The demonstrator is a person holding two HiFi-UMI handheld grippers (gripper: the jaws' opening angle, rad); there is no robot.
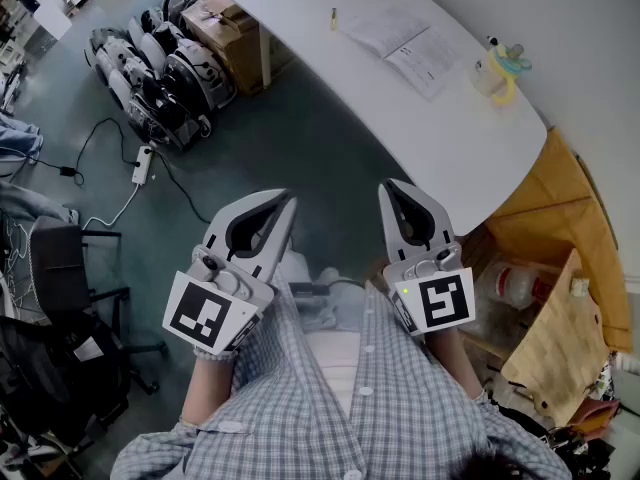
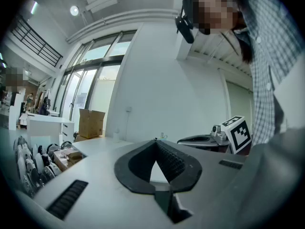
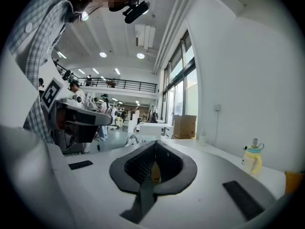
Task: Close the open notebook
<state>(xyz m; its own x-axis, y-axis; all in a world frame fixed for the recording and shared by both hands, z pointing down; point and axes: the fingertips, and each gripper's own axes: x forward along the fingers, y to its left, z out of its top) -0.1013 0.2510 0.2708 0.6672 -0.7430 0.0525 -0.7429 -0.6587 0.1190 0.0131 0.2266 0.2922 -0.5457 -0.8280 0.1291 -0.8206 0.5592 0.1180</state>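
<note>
The open notebook [image 1: 405, 46] lies flat on the white table [image 1: 330, 78] at the top of the head view, its pages facing up. Both grippers hang over the floor, well short of the table and close to the person's body. My left gripper [image 1: 288, 200] is shut, its tips meeting with nothing between them [image 2: 155, 141]. My right gripper [image 1: 390, 186] is also shut and empty [image 3: 156, 143]. Neither gripper view shows the notebook.
A yellow bottle [image 1: 500, 68] stands near the table's right end [image 3: 252, 160], and a small upright item [image 1: 333, 18] farther back. Cardboard boxes [image 1: 225, 28] and black-and-white machines [image 1: 160, 68] sit on the floor at left, an office chair [image 1: 60, 268] nearer. Brown cardboard [image 1: 560, 228] lies right.
</note>
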